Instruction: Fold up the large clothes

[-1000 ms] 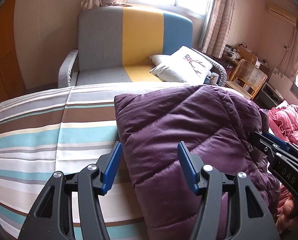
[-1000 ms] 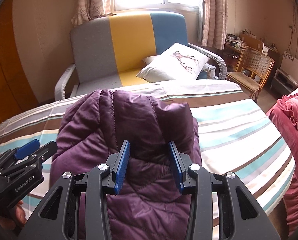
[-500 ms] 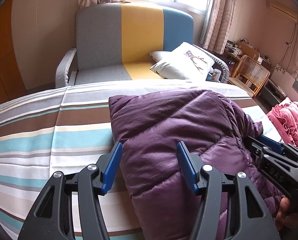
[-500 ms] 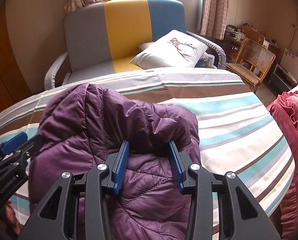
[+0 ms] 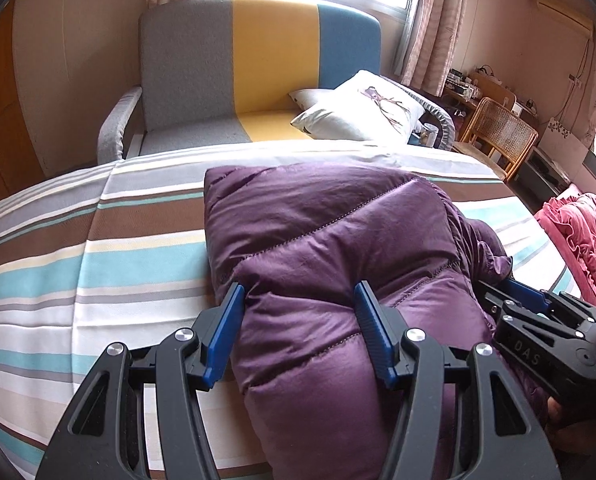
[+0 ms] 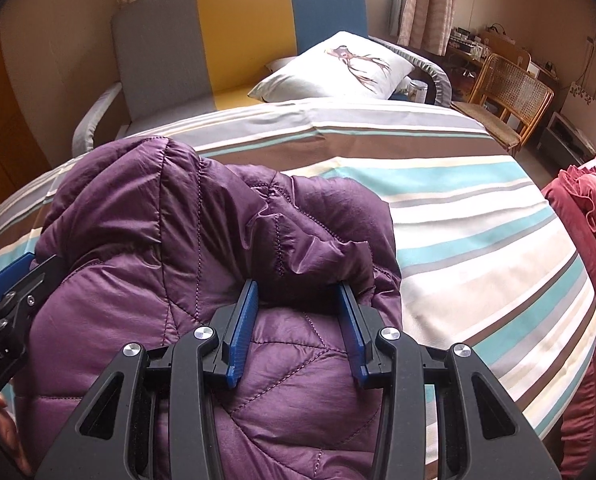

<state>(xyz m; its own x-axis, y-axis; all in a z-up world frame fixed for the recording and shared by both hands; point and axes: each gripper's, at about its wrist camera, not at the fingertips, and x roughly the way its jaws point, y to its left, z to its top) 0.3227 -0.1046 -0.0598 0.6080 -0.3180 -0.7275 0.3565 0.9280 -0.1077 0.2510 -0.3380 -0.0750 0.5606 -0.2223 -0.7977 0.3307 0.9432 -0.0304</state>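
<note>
Two grips on one purple puffer jacket (image 5: 330, 264) lying on the striped bed (image 5: 98, 264) — my left gripper (image 5: 298, 312) pinches its left edge, my right gripper (image 6: 298, 316) a bunched fold. Its bulk stretches away from both; neither hand is nearer — I'd lay it down evenly.

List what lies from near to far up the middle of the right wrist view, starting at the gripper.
right gripper clamped on the purple puffer jacket → striped bedsheet → white cushion → grey, yellow and blue sofa backrest → curtained window at the top edge.
</note>
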